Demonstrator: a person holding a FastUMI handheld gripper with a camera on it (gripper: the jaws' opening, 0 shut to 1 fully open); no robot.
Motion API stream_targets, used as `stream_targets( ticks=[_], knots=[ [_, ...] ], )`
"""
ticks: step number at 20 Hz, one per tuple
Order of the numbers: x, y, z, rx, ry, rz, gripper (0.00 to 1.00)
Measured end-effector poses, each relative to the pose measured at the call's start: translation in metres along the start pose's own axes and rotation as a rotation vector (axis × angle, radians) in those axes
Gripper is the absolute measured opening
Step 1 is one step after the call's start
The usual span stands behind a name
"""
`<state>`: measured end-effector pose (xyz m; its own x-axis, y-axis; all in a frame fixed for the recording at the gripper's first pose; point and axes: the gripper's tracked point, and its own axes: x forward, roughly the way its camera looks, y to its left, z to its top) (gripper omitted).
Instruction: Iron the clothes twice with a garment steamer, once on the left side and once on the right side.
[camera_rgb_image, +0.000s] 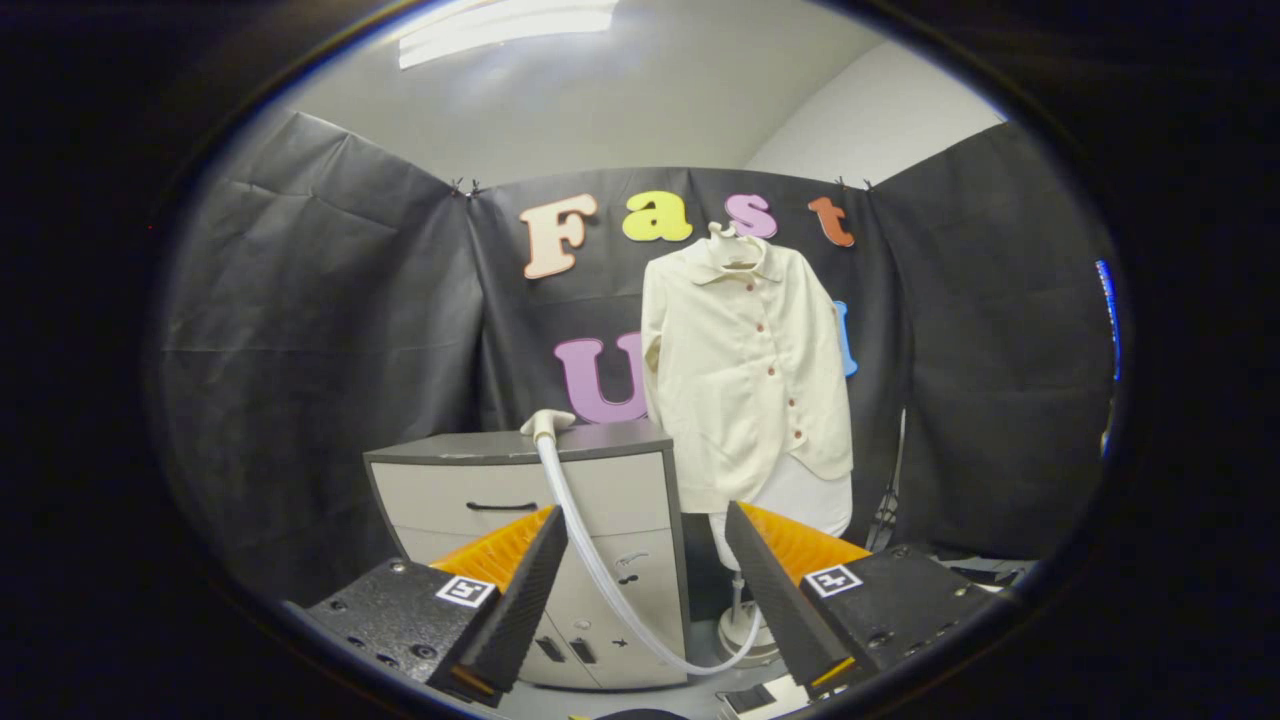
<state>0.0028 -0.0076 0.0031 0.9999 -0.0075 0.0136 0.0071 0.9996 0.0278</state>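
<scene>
Gripper (645, 590) spread wide, holding nothing. Ahead, beyond the fingers: steamer head (546, 422) resting on grey cabinet (520, 480), white hose (600, 570) looping down. Cream shirt (745, 370) hung just beside the cabinet. Head judged light, rigid, smooth; hose pliant, likely to drag; best gripped at the neck

Beyond the spread, empty tongs (640, 580), a steamer head (545, 423) is seen resting on a cabinet (520, 500), with a shirt (745, 370) hung on a stand (740, 625) just right of it.
</scene>
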Motion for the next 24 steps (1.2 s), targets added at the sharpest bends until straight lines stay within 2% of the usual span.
stream_targets(
  ticks=[24],
  knots=[
    [0.000, -0.007, -0.008, 0.034, -0.019, 0.003, 0.97]
  ],
)
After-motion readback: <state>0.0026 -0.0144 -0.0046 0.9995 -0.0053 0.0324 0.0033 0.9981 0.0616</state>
